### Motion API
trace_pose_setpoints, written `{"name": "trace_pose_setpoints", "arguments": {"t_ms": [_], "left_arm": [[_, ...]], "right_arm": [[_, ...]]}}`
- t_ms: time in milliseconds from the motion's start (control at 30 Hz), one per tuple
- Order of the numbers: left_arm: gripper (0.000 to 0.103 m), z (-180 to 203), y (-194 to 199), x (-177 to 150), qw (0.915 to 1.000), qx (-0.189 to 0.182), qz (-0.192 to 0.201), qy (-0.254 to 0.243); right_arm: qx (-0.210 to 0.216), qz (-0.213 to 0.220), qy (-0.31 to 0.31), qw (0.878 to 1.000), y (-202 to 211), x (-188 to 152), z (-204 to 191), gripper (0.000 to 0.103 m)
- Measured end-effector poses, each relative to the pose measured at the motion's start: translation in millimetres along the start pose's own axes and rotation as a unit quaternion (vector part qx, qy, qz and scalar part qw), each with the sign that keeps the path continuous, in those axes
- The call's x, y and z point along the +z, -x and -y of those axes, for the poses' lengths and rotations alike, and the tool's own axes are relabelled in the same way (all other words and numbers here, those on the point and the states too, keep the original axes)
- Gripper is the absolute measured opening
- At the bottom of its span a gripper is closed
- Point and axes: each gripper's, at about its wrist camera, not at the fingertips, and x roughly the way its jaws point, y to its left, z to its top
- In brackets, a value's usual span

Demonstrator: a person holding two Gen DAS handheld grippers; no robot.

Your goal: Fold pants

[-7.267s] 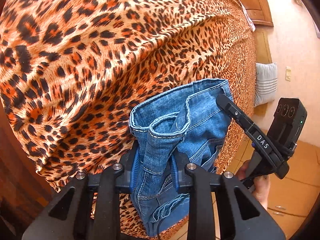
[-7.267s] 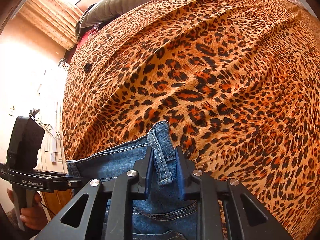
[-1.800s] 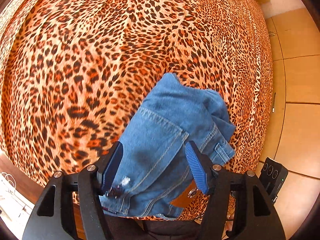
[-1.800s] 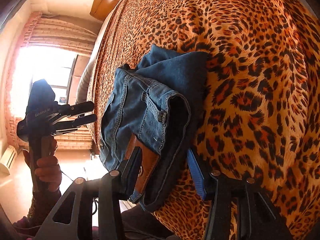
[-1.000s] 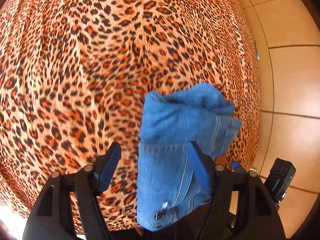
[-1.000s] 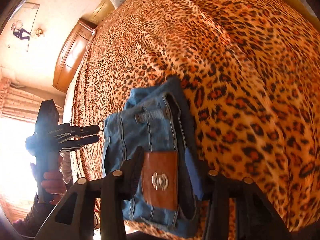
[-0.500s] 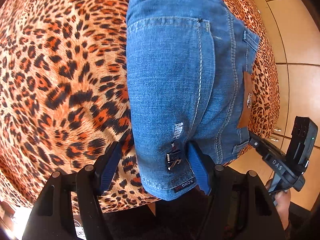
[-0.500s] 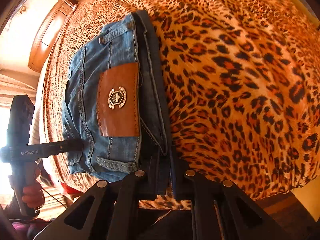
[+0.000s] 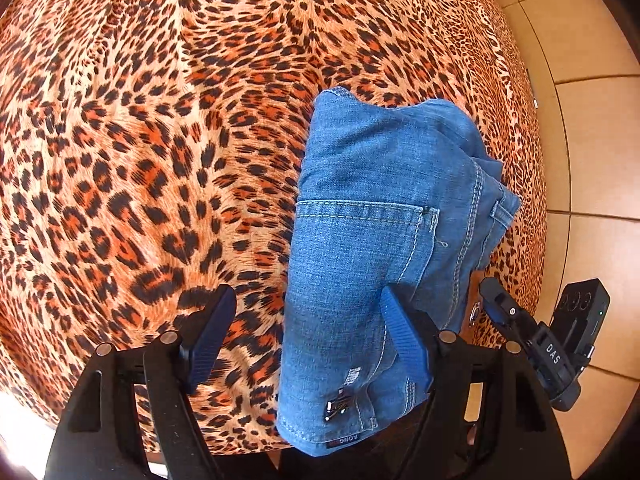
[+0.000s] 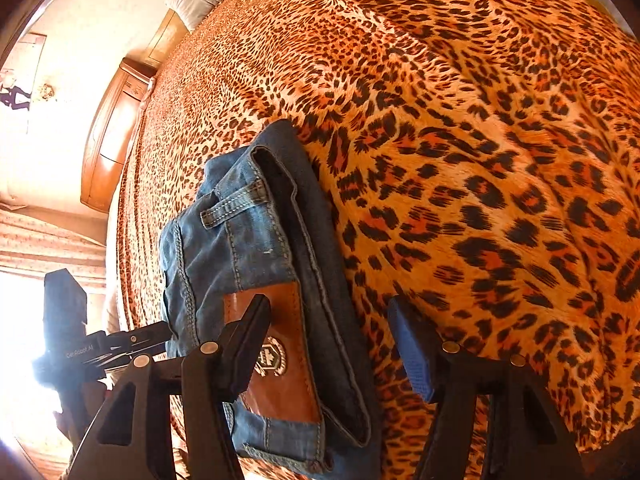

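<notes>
Where folded, denim pants (image 9: pixel 372 240) bulge.

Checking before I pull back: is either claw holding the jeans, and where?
Neither. Both claws have just opened; the folded jeans lie free on the bed.

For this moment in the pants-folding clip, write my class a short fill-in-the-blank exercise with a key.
1. The folded jeans lie on a bedspread with a ____ print.
2. The patch on the waistband is ____ in colour.
3. The right gripper, whose jaws have just been opening, now stands ____ over the jeans' edge.
4. Beside the bed, the floor is covered in ____.

Missing words: leopard; brown; open; tiles
</notes>
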Motion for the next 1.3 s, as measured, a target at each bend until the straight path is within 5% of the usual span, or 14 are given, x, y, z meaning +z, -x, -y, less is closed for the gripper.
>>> {"name": "trace_pose_setpoints", "arguments": {"t_ms": [100,200,533,600,633,767,867,967,1133,1167,1233,1300], "left_arm": [[0.078,6.3,-4.0,-4.2,1.0000,0.003,0.003,-0.004],[0.082,21.7,-11.1,-2.5,0.9995,0.020,0.010,-0.021],[0.082,35.4,-28.5,15.3,0.9987,0.030,-0.004,-0.042],[0.076,47.5,-37.6,24.1,0.9986,0.020,-0.020,-0.045],[0.057,53.5,-40.3,26.8,0.9983,0.006,-0.035,-0.048],[0.046,62.8,-38.6,37.7,0.9963,0.001,-0.054,-0.067],[0.044,52.4,-33.2,54.6,0.9964,-0.030,-0.070,-0.039],[0.044,47.8,-14.6,79.4,0.9979,-0.041,-0.042,-0.027],[0.045,41.9,30.2,135.1,0.9983,-0.007,0.054,-0.023],[0.053,37.7,35.7,146.1,0.9970,0.006,0.074,-0.021],[0.059,21.2,36.0,165.8,0.9943,0.060,0.088,-0.004],[0.059,2.4,37.4,172.9,0.9936,0.065,0.091,0.020]], "right_arm": [[0.043,-0.012,0.011,0.999,-12.0,-1.6,-15.2,0.064],[0.027,-0.013,0.050,0.998,-16.1,-6.3,-25.2,0.066],[0.022,-0.002,0.040,0.999,-28.3,-5.2,-21.4,0.066],[-0.012,0.003,0.071,0.997,-34.6,-6.1,-36.4,0.058],[-0.040,0.005,0.099,0.994,-35.4,-10.0,-50.4,0.055],[-0.123,0.013,0.259,0.958,-39.9,-31.4,-113.7,0.043],[-0.119,0.010,0.253,0.960,-40.9,-21.9,-126.8,0.033],[-0.085,0.025,0.232,0.969,-38.9,4.4,-144.2,0.031],[-0.029,0.036,0.242,0.969,-44.5,46.8,-196.2,0.031],[-0.025,0.045,0.249,0.967,-48.6,54.8,-209.0,0.034],[-0.049,0.050,0.243,0.968,-66.1,72.2,-223.6,0.038],[-0.117,0.020,0.230,0.966,-90.1,86.1,-225.8,0.045]]}}
